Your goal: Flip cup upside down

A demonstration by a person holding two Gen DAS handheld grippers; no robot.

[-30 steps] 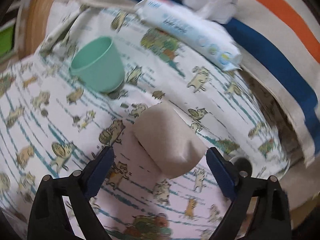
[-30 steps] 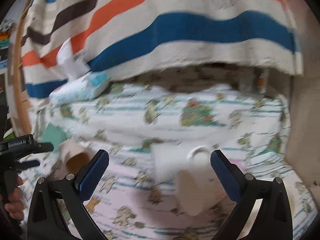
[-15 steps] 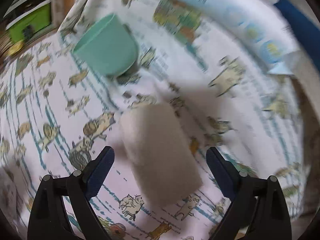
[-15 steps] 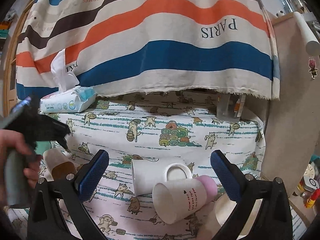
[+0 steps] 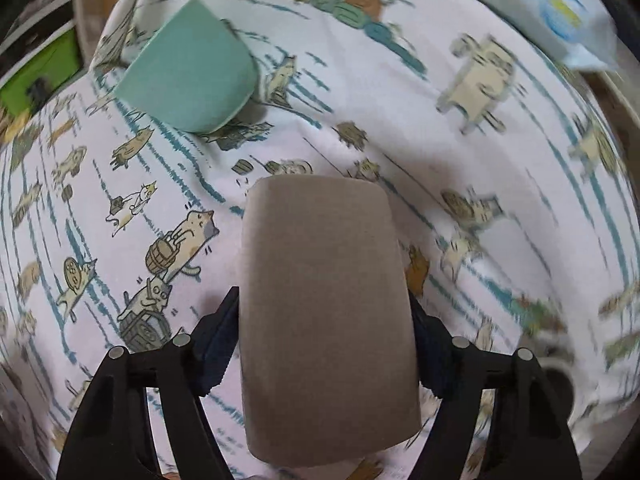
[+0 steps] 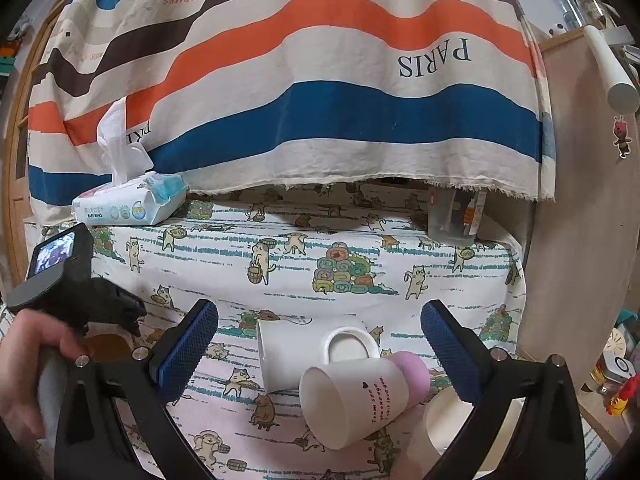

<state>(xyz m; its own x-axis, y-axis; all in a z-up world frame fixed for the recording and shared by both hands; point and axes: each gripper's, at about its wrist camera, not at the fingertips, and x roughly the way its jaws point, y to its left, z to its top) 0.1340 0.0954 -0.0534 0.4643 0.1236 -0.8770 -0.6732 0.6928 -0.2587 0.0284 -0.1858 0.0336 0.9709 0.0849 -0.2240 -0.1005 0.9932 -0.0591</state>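
A beige cup lies on its side on the cat-print cloth, base pointing away from me. My left gripper has closed on its sides near the rim; both pads touch it. In the right wrist view the left gripper shows at the far left, over the cup's brown inside. My right gripper is open and empty, above a white mug and a white-and-pink cup, both lying on their sides.
A green cup stands upside down at the back left. A pack of baby wipes lies at the back, under a hanging striped cloth. Another pale cup lies at the front right. A wooden panel stands on the right.
My left gripper moved forward over the beige cup and closed on it. The right gripper steadied above the white mug and stayed open.
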